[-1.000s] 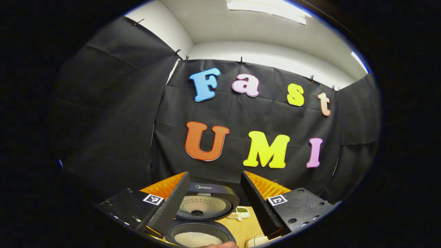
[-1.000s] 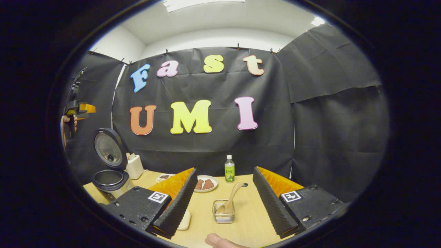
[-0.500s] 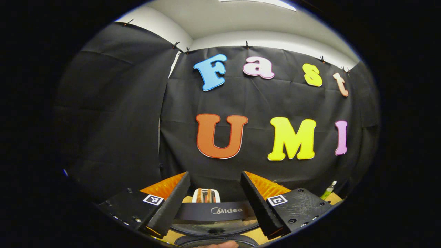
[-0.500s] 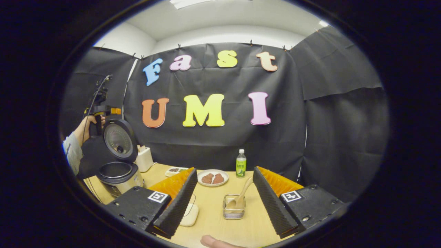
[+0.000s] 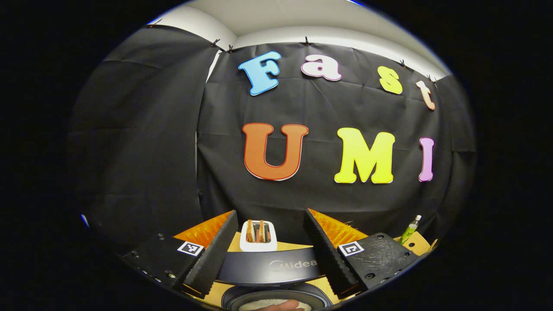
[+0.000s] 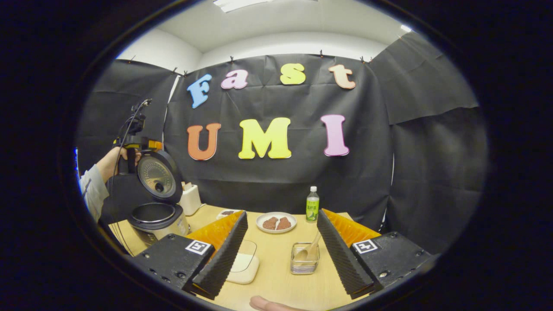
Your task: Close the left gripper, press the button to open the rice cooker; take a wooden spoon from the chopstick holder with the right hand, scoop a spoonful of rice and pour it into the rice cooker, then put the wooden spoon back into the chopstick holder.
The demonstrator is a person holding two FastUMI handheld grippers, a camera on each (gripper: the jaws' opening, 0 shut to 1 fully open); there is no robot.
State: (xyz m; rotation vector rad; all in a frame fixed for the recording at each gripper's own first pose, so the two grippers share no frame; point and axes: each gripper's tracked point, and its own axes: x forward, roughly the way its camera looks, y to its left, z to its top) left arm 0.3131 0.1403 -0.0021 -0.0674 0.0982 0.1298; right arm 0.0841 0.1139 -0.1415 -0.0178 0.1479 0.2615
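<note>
jaws apart, both grippers | one rice cooker (image 6: 156, 207) | one wooden spoon (image 6: 312, 250)

Left gripper view: taken close above raised dark lid (image 5: 268, 268) of black rice cooker (image 5: 276, 298), aimed level at back wall. Right gripper view: taken farther off, low over light wooden table (image 6: 281, 276), same wall faced. Shared: black rice cooker (image 6: 156, 218), white toaster (image 5: 258, 235) (image 6: 190, 198), green bottle (image 5: 408, 233) (image 6: 312, 210).
</note>
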